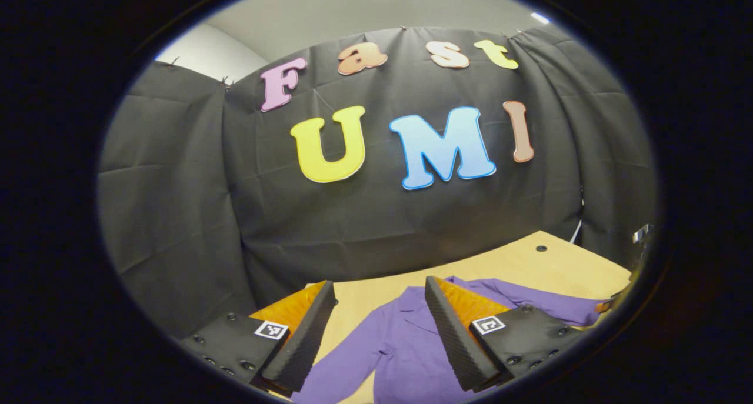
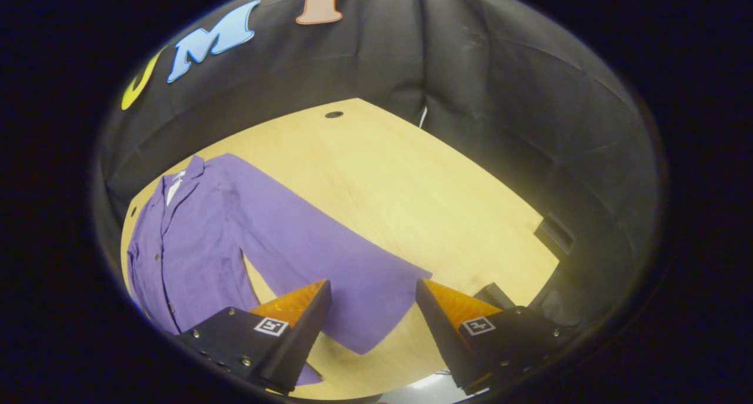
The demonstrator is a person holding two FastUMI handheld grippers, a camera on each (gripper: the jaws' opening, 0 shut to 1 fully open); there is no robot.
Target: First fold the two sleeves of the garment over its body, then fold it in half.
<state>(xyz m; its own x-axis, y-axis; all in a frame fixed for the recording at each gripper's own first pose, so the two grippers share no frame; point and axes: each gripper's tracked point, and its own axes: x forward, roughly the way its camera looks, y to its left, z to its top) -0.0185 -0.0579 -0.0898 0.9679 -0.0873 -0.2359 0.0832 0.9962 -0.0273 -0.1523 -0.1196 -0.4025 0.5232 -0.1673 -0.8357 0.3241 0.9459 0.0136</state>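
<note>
On the table (image 2: 412, 180), garment (image 2: 194, 239) flat, collar toward wall; both fingers spread, empty

Black creased cloth wall (image 1: 176, 216) wraps the booth on all sides; pale grey ceiling (image 1: 365, 10) above with a bright light strip (image 1: 539, 17); light wooden tabletop (image 2: 412, 180) with a small dark round hole (image 2: 333, 114) near its far edge

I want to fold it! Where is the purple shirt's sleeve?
In the right gripper view, the sleeve lies flat on the wooden table, ending between the open right gripper.
</note>
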